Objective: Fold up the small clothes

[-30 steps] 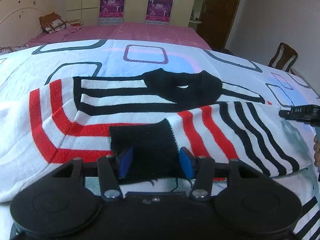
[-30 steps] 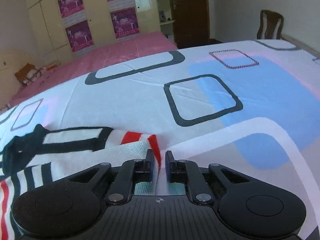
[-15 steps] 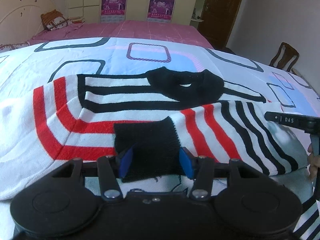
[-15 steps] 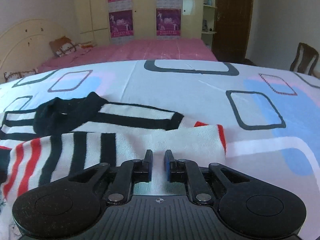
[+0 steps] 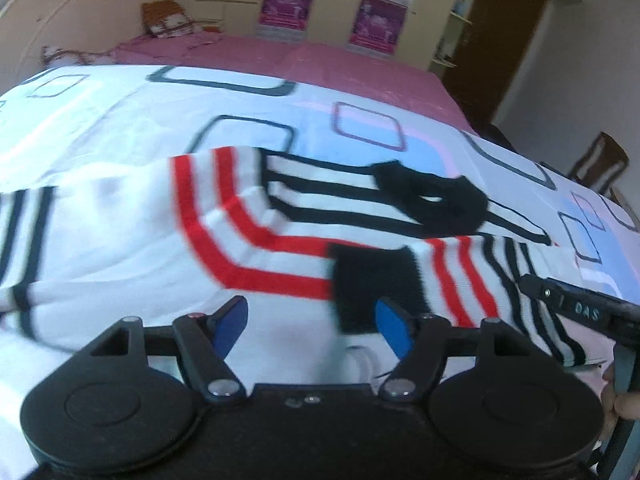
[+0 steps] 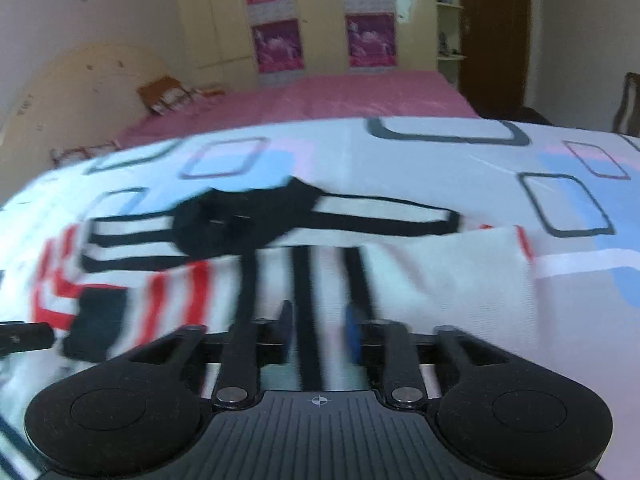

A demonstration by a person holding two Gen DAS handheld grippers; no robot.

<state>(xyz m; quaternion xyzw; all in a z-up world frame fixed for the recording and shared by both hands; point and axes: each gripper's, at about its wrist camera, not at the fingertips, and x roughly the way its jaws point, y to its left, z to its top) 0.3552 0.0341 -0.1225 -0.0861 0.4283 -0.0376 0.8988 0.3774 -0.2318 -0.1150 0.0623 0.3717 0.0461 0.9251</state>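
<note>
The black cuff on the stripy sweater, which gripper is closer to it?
Left. The left gripper is open right at the black cuff, its right finger beside the cuff's near edge. The right gripper sits farther along the sleeve, with the cuff off to its left.

- You have one striped sweater (image 5: 280, 236) on one patterned bedsheet (image 5: 120, 120).
- You hold two grippers: left (image 5: 312, 324), right (image 6: 318, 334).
- At twelve o'clock you face four purple posters (image 6: 276, 46).
- At two o'clock, one wooden chair (image 5: 600, 164) and one brown door (image 5: 504, 40).
</note>
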